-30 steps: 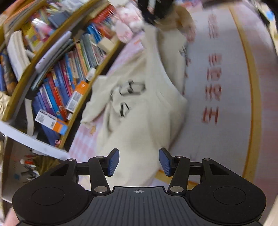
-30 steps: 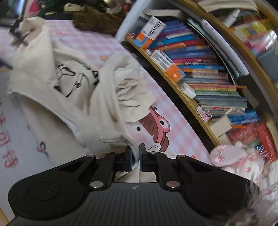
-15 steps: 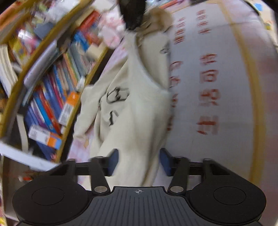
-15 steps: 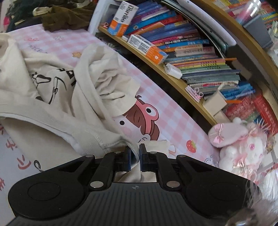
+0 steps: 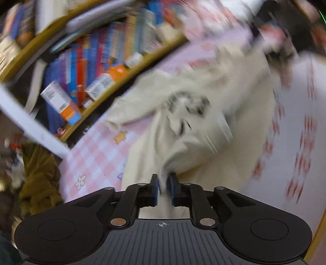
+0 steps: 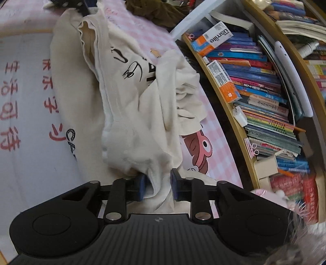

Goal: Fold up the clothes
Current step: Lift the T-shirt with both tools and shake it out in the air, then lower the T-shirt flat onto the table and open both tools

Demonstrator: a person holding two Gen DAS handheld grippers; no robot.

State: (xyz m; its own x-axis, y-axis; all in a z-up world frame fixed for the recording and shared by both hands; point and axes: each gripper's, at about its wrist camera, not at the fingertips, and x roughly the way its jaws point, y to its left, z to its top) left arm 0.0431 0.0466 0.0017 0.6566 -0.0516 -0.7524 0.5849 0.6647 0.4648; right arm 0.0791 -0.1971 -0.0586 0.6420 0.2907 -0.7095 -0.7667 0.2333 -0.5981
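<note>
A cream sweatshirt (image 6: 132, 102) with a black print lies rumpled across a pink checked sheet (image 6: 214, 126) and a white mat (image 6: 24, 114) with red characters. My right gripper (image 6: 158, 185) is open, and a fold of the sweatshirt's ribbed edge lies loose between its blue pads. In the blurred left wrist view, the sweatshirt (image 5: 193, 122) stretches away from my left gripper (image 5: 163, 187). That gripper is shut on the near edge of the cloth. Its dark body with a blue pad also shows at the sweatshirt's far end (image 6: 81, 7).
A curved wooden bookshelf (image 6: 254, 91) packed with books and small boxes runs along the sheet's edge, and it also appears in the left wrist view (image 5: 91, 61). An olive garment (image 5: 40, 173) is heaped beyond the sheet. A pink plush toy (image 6: 271, 195) sits near my right gripper.
My left gripper has closed on the sweatshirt's edge and swung, blurring its view. My right gripper has opened and let go of the cloth it held.
</note>
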